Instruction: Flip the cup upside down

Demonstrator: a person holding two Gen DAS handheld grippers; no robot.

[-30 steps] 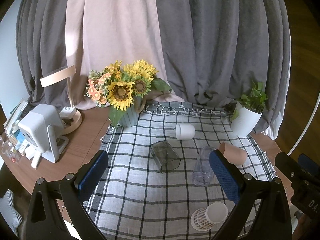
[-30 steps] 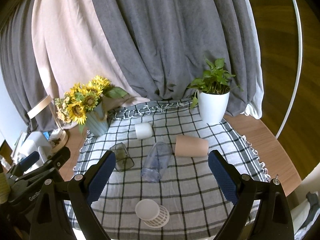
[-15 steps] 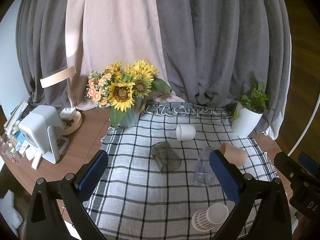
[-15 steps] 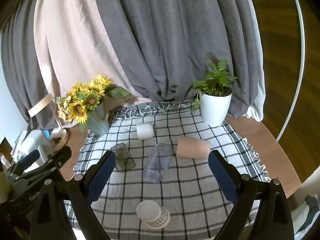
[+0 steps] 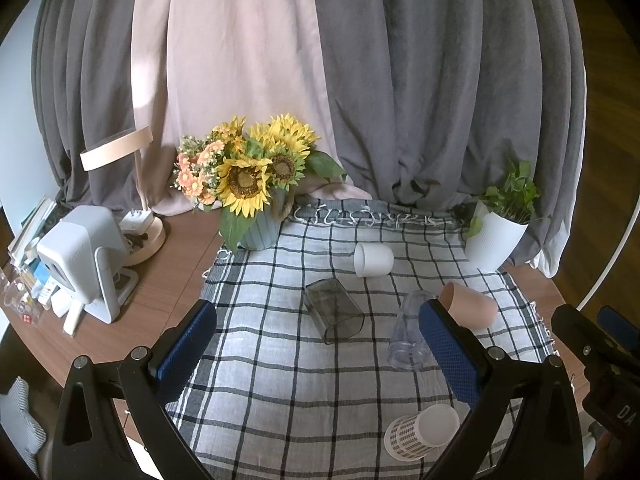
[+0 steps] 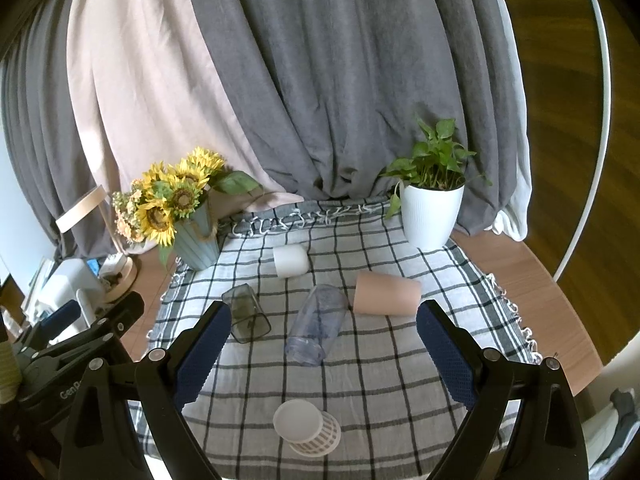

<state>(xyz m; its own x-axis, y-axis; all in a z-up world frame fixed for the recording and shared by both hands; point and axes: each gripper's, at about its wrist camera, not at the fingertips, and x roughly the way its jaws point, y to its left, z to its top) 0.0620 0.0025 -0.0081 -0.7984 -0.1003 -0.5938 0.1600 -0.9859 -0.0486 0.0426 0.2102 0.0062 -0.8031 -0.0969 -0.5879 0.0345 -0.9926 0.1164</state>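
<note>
Black claw [image 5: 318,354] frames, blue mesh-textured pads [image 6: 446,350] (silver screws at the joints)

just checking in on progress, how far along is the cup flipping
Nothing looks done yet. All five cups lie on their sides on the checked cloth: the white cup, smoky grey square tumbler, clear plastic tumbler, pink paper cup and patterned paper cup. Nothing is in hand: the left gripper and right gripper hover open and empty. Every flip remains.
</note>
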